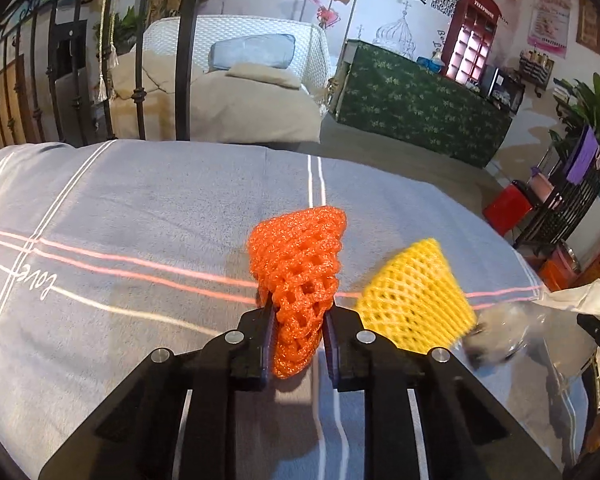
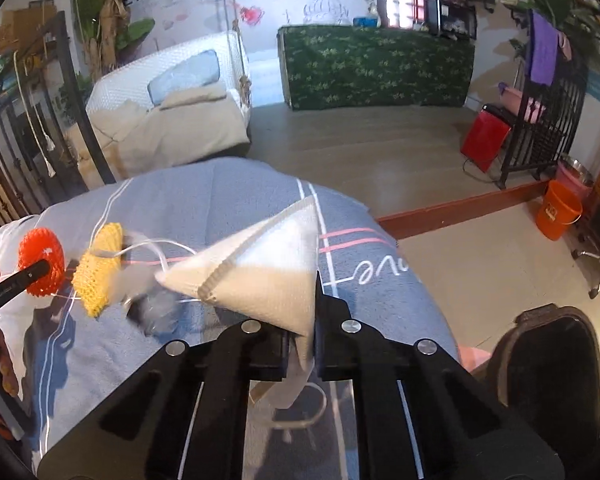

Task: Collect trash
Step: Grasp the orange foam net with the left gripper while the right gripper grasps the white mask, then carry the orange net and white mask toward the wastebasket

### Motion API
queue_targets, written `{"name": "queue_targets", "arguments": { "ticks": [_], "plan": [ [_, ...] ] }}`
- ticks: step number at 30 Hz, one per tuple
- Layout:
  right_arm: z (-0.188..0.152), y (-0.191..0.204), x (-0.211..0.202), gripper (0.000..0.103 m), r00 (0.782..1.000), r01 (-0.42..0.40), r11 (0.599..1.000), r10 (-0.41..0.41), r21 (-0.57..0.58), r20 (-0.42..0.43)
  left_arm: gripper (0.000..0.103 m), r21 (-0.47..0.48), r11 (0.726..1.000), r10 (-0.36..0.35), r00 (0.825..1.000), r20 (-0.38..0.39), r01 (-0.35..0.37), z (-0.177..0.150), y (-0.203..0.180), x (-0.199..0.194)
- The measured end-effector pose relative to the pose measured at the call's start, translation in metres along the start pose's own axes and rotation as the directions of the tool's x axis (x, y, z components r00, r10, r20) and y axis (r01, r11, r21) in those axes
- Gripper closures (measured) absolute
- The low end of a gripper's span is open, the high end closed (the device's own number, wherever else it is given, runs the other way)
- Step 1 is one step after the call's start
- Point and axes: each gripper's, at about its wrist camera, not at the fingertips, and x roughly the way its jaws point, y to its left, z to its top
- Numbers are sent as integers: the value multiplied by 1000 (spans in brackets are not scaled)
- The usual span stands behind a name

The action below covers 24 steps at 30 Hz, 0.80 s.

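Left wrist view: your left gripper (image 1: 298, 316) clamps the orange foam net (image 1: 300, 276) above the grey bedspread (image 1: 140, 208). Your right gripper (image 2: 302, 344) pinches the white face mask (image 2: 260, 264) over that bedspread; the yellow foam net (image 1: 416, 296) lies on it.

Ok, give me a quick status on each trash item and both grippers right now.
Left gripper: shut on the orange net.
Orange net: pinched at its lower end, lifted off the bedspread.
Right gripper: shut on the mask.
Mask: folded, held by one edge, strap dangling below.
Yellow net: loose on the bedspread, not gripped.
Clear wrapper: blurred beside the yellow net; state unclear.
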Motion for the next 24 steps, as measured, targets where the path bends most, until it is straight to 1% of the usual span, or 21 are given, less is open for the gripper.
{"name": "queue_targets", "arguments": {
  "ticks": [4, 7, 11, 17, 20, 24],
  "plan": [
    [-8, 0, -23, 94, 1000, -15, 1000, 15, -2, 27, 83, -5, 1000, -11, 1000, 15, 11, -9, -6, -19],
    [-17, 1, -42, 94, 999, -23, 1000, 24, -15, 43, 83, 31, 999, -19, 1000, 16, 18, -17, -18, -32],
    [-30, -2, -67, 94, 997, -14, 999, 17, -45, 72, 83, 64, 997, -51, 998, 26, 49, -30, -31, -53],
    [-52, -9, -96, 94, 996, -38, 998, 41, -40, 79, 83, 88, 992, -95, 995, 34, 92, -42, -48, -76],
    [-63, -10, -105, 94, 996, -49, 998, 51, -30, 69, 83, 110, 989, -99, 994, 45, 94, -50, -56, -84],
    [-80, -15, -115, 94, 996, -62, 998, 62, -4, 60, 83, 112, 987, -120, 992, 38, 116, -62, -62, -91]
  ]
}}
